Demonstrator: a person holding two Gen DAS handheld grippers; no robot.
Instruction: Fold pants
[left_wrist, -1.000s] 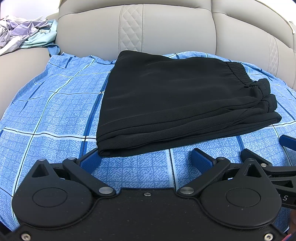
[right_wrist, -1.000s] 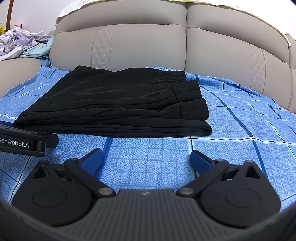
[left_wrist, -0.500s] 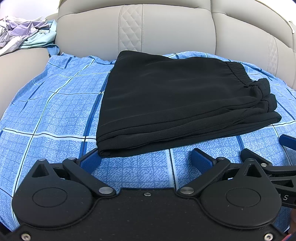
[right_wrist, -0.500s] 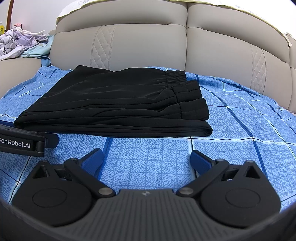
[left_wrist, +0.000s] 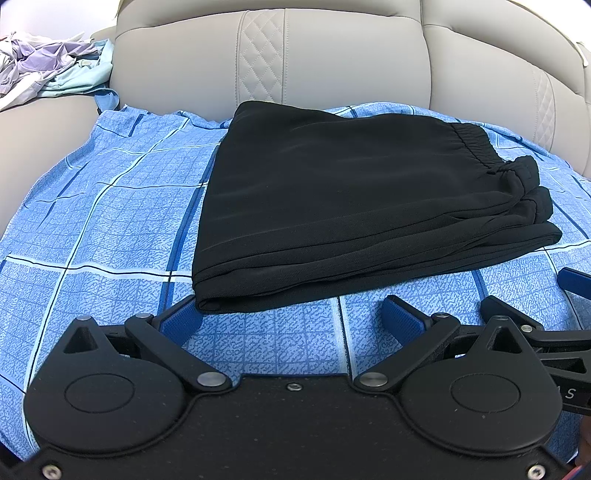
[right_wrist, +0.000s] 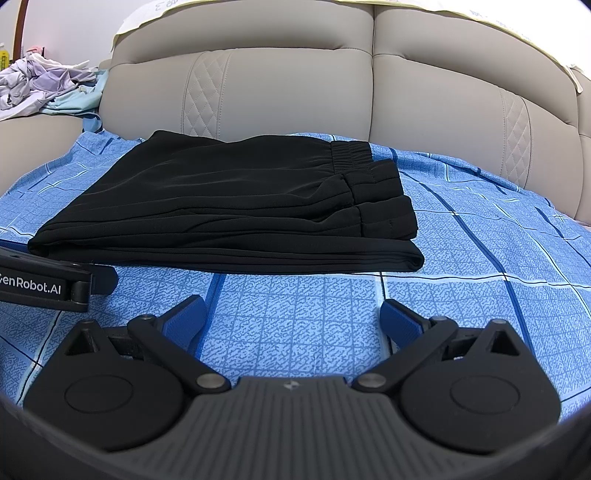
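Note:
Black pants (left_wrist: 354, 199) lie folded in a flat stack on a blue checked sheet (left_wrist: 110, 221), waistband to the right. They also show in the right wrist view (right_wrist: 236, 206). My left gripper (left_wrist: 291, 317) is open and empty, just in front of the stack's near left corner; its left finger tip lies at the fabric edge. My right gripper (right_wrist: 291, 317) is open and empty, a little in front of the stack's near right edge. The left gripper's body (right_wrist: 44, 284) shows at the left of the right wrist view.
The sheet (right_wrist: 480, 258) covers a beige sofa seat, with the padded backrest (left_wrist: 332, 55) behind the pants. A heap of loose clothes (left_wrist: 48, 70) lies on the far left armrest, also in the right wrist view (right_wrist: 48, 85).

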